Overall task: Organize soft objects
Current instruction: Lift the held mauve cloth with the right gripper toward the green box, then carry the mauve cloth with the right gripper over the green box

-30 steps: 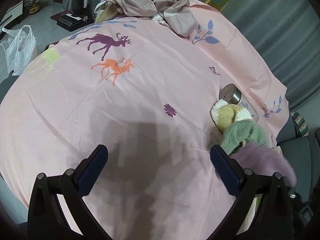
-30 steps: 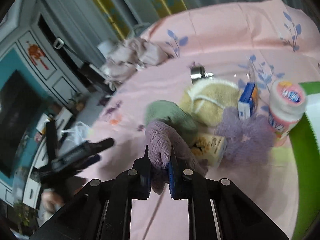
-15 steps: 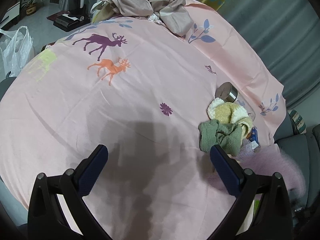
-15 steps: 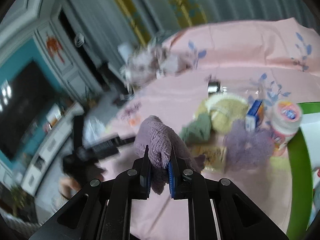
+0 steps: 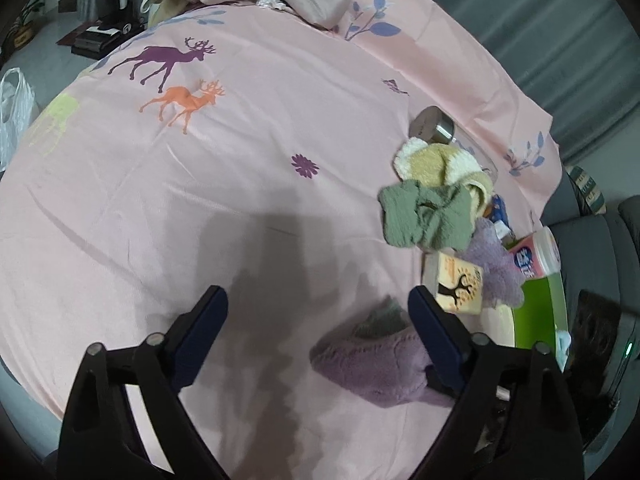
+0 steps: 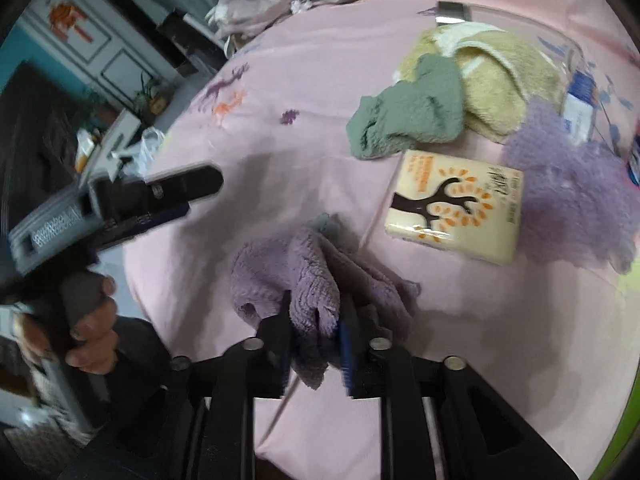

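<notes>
Right wrist view shows the right gripper (image 6: pixel 314 330), jaws just easing apart around the purple towel (image 6: pixel 312 280) lying on the pink sheet (image 6: pixel 320 80), while at nine o'clock the left gripper (image 6: pixel 188 190) gapes empty.

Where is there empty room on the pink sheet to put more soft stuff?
Bare sheet spreads from the deer prints to the purple flower, short of the green cloth. It is crowded around the yellow towel, tissue pack and purple towel.

Right gripper (image 6: pixel 314 326) jaws, just opening, flanked the purple towel (image 6: pixel 312 280) on the pink sheet (image 6: pixel 320 100); tissue packet (image 6: pixel 456 204) at two o'clock; green cloth (image 6: pixel 408 120) beyond.
</notes>
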